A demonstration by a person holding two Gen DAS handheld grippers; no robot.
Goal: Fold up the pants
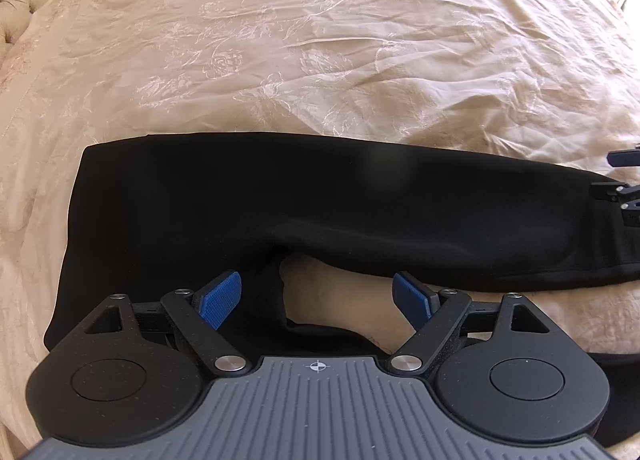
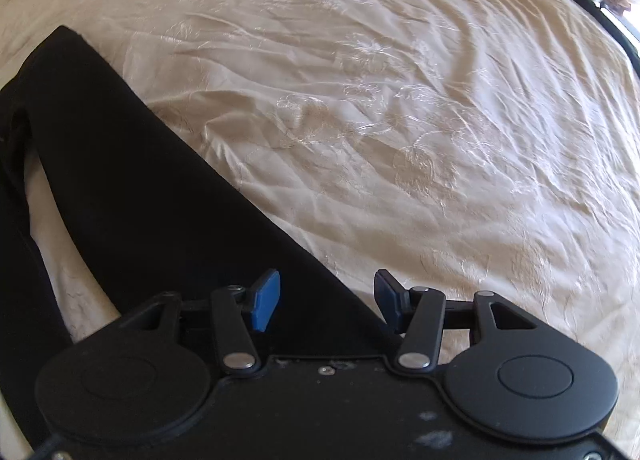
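Closest to my left camera is the left gripper [image 1: 318,300], its blue fingers [image 1: 219,298] spread wide with nothing held between them. Under it lie the black pants [image 1: 320,196], spread flat on the cream bedspread [image 1: 320,40]. In this view the far leg runs long from left to right across the bed, and a second leg comes back toward me at the bottom, with a wedge of bare bedspread showing between the two just beneath the left fingers. The wide end of the pants is at the left, so I judge the crotch lies just ahead of this gripper. On my right side, the right gripper [image 2: 326,302] also stands open and holds nothing; the straight edge of the pants passes diagonally under it, cloth beneath one finger and bedspread beneath the other. I think this gripper is near the narrow end of the far leg. For the coming fold, I judge both grippers must come down onto the cloth along that same long axis.
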